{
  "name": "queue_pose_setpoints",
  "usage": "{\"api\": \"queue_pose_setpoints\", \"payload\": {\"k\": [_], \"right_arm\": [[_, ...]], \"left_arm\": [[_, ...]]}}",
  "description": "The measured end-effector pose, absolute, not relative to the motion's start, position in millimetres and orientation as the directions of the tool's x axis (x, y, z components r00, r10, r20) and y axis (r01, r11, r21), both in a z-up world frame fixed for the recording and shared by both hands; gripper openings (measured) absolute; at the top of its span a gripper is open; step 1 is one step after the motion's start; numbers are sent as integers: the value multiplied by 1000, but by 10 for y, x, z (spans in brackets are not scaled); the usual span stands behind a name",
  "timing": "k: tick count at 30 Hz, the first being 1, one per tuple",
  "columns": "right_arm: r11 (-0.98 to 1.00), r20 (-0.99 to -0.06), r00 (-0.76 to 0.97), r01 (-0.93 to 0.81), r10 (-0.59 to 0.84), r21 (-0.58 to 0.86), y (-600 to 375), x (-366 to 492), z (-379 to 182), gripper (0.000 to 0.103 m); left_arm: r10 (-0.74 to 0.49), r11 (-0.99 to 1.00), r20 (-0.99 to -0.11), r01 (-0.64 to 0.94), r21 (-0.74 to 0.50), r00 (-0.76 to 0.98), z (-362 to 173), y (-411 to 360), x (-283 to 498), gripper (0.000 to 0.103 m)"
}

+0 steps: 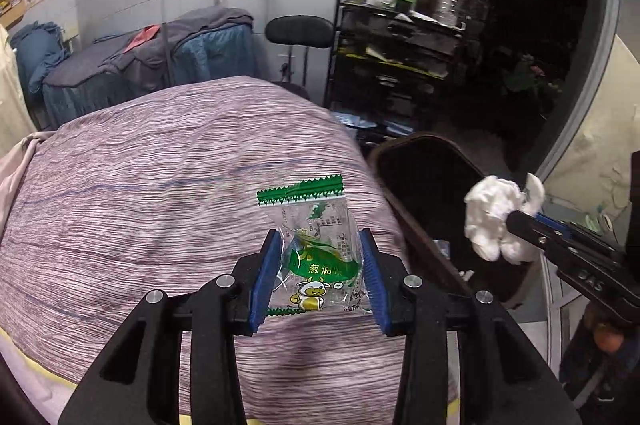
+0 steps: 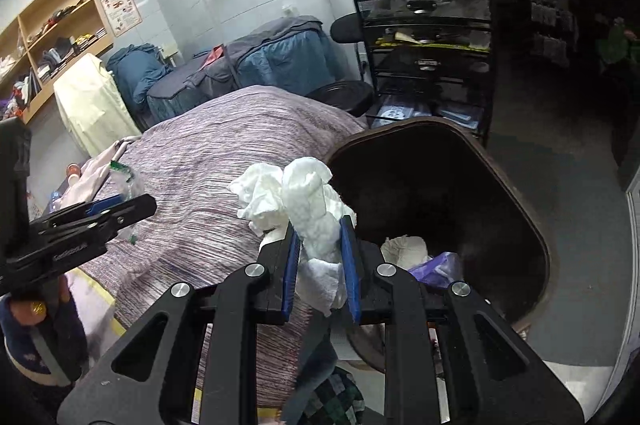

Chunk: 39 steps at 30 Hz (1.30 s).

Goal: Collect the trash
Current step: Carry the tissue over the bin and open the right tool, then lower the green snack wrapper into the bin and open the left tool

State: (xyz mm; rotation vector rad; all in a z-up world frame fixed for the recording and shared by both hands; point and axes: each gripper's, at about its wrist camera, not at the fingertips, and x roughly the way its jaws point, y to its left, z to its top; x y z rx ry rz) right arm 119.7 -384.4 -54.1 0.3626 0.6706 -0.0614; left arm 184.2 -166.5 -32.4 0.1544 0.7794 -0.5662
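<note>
Left gripper (image 1: 320,277): your blue pads are clamped on a clear snack wrapper (image 1: 316,245), one pad against each side. The wrapper is see-through plastic with green zigzag seams at top and bottom, green print with Chinese characters across the middle, and a small yellow-and-white cartoon cow near the lower end. It stands upright between the pads, its top seam well above the fingertips, held in the air over the bed (image 1: 140,205), towards the bed's right edge.

Right gripper (image 2: 320,261): your pads are pressed tight on a wad of white tissue (image 2: 304,205). The tissue is crumpled and soft, bulging in two lobes above the fingertips, with a limp tail hanging below the pads. It is held just over the corner of the bed nearest the bin, at the bin's left rim. In the left wrist view the same wad (image 1: 496,217) hangs over the bin's right side.

Bed: covered by a purple and white streaked spread; a pale pink cloth (image 2: 96,173) lies along its left edge.

Trash bin (image 2: 536,225): dark brown, rounded-square mouth, standing on the floor just beside the bed's right edge. Contents visible at the near side: a crumpled whitish paper ball (image 2: 404,249) and a purple plastic wrapper (image 2: 436,265), touching each other. The rest of the interior is too dark to read.
</note>
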Motion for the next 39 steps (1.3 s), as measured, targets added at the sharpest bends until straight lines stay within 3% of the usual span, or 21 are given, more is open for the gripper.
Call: {"api": "queue_pose_setpoints", "payload": {"k": [16, 19, 23, 24, 39], "right_arm": [[913, -727, 683, 340, -74, 226, -4361, 1337, -1150, 22], [913, -747, 660, 348, -76, 214, -4387, 1407, -1279, 28], [911, -751, 653, 365, -102, 193, -4386, 1457, -1348, 69], [911, -751, 651, 370, -114, 183, -4376, 1470, -1352, 73], [896, -689, 707, 397, -160, 200, -4406, 1217, -1089, 84]], "left_arm": [[-505, 748, -719, 657, -89, 478, -428, -2316, 1484, 40], [-509, 741, -725, 664, -96, 464, -455, -2369, 1452, 40], [-508, 738, -733, 668, -100, 452, -494, -2402, 1451, 40], [-508, 737, -735, 668, -101, 449, -502, -2406, 1454, 40], [-495, 711, -761, 699, -77, 420, -580, -2625, 1510, 40]]}}
